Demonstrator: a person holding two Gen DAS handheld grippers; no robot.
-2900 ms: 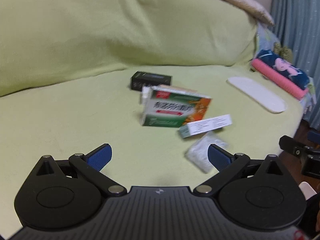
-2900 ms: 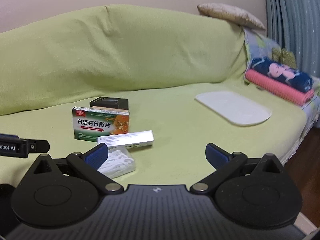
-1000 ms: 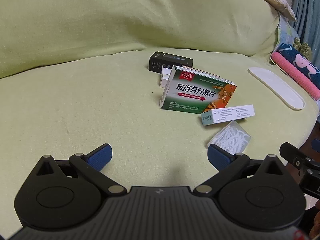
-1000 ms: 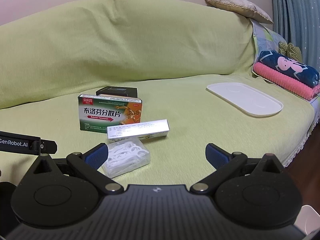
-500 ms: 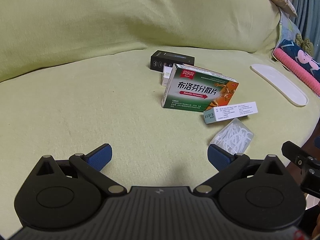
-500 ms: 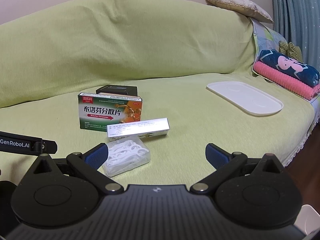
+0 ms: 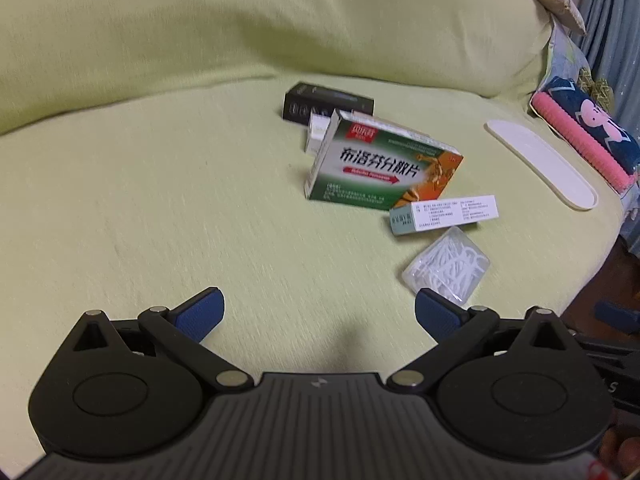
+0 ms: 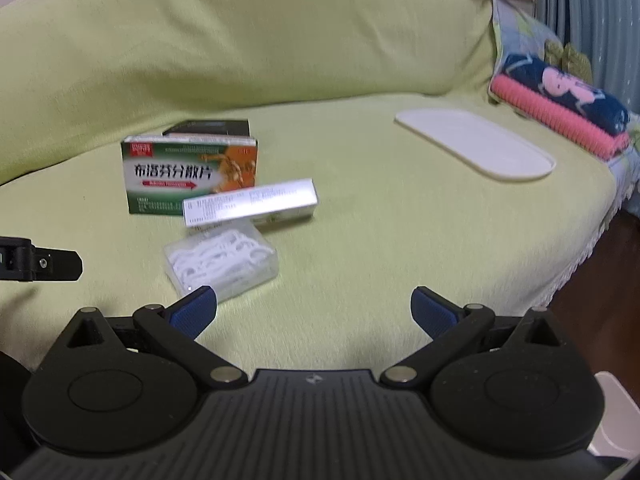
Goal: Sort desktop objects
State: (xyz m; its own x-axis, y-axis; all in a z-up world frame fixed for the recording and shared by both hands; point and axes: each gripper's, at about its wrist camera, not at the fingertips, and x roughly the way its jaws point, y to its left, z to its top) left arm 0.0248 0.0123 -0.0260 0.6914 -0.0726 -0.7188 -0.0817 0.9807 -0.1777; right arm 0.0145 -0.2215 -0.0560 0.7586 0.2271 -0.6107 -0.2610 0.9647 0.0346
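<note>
Floss picks fill clear case (image 8: 221, 263); white tray (image 8: 478, 144) lies bare.

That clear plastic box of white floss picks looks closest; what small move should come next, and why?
Probably ease the open right gripper left and forward to straddle the clear plastic box of white floss picks. It lies nearest, beside the left fingertip; the white oval tray is empty.

Bare cover (image 8: 360, 240) between floss case (image 8: 220, 258) and, seemingly, tray (image 8: 476, 144).
</note>
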